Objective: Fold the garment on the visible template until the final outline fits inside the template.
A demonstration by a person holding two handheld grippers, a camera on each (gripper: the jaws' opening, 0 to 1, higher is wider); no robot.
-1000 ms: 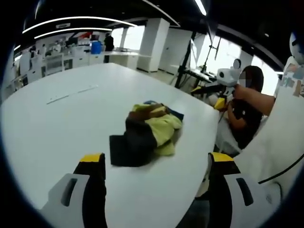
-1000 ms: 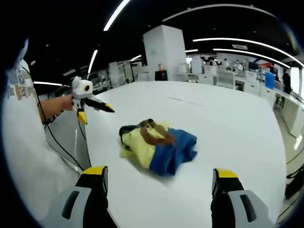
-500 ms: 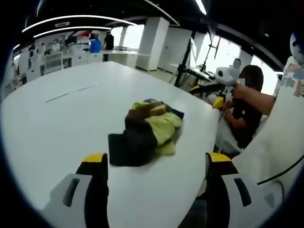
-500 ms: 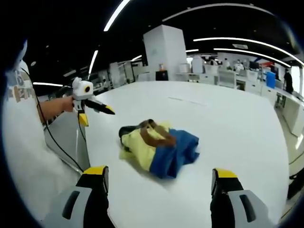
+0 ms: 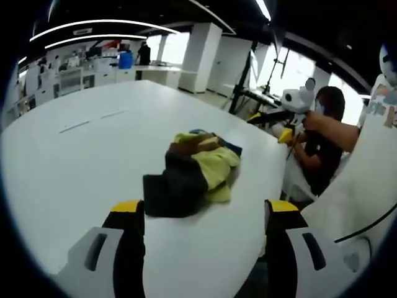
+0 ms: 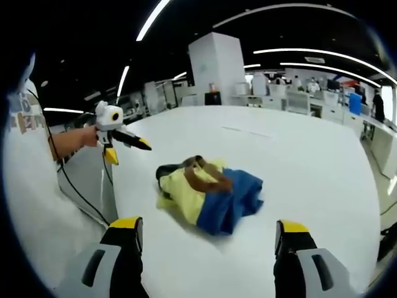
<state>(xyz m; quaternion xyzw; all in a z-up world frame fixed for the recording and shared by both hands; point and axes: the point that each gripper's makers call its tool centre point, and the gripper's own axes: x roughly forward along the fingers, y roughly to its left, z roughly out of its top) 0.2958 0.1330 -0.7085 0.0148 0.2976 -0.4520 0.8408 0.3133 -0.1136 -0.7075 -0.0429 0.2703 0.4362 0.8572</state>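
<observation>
On the table [image 6: 298, 149] the garment [image 6: 208, 192] lies bunched, near its edge. The left gripper [image 5: 201, 217] and right gripper [image 6: 208, 233] hover short of it, jaws wide, holding nothing, likely lining up first grasps.

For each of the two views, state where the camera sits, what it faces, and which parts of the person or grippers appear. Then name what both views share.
Left gripper view: rides the left gripper, facing the crumpled garment on the white table; right gripper and forearm show.
Right gripper view: rides the right gripper, facing the garment from the other side; left gripper and forearm show.
Shared: garment, table.
</observation>
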